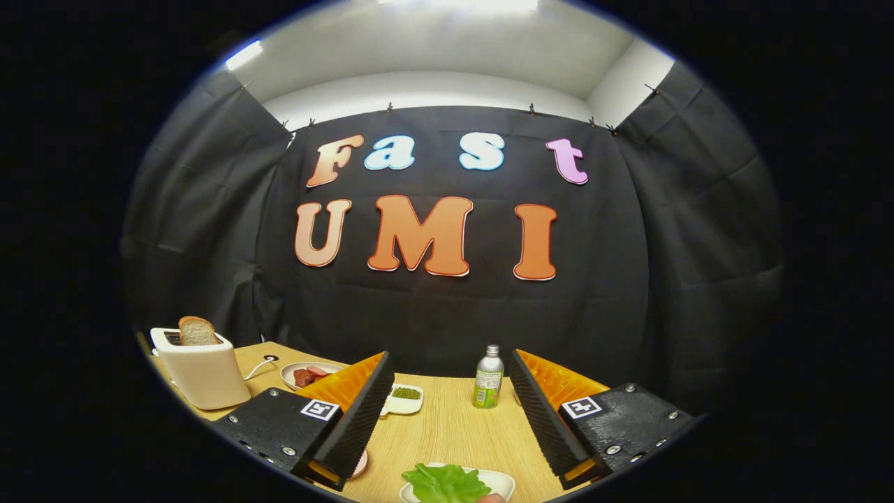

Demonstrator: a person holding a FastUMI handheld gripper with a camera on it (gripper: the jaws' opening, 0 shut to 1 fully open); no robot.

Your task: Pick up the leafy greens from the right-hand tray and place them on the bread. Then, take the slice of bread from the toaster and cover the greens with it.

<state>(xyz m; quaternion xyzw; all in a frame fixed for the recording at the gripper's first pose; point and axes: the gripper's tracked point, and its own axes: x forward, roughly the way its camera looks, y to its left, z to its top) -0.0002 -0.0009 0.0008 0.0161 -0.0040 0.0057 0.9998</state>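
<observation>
A pale wood-grain table (447, 426) stretches ahead under the tongs, and black cloth walls close the booth on three sides, with a white ceiling and bright strip lights above. The tongs (447, 412) hang above the table with their fingers spread wide apart, nothing between them but bare tabletop.

Low between the fingers, at the near edge of the table, the leafy greens (443, 483) lie on a white tray (501, 480); something small and pinkish peeks up beside the leaf, too cut off to name. Beyond the fingertips, closer to the right finger, a small green-labelled bottle (488, 377) stands upright near the back wall. Just past the left fingertip sits a small white dish (404, 399) with something green in it, and further left a plate of reddish pieces (309, 375), partly hidden behind the left finger. Well off to the left stands a white toaster (202, 370) with its cord trailing, a slice of bread (197, 331) sticking up from its slot.
</observation>
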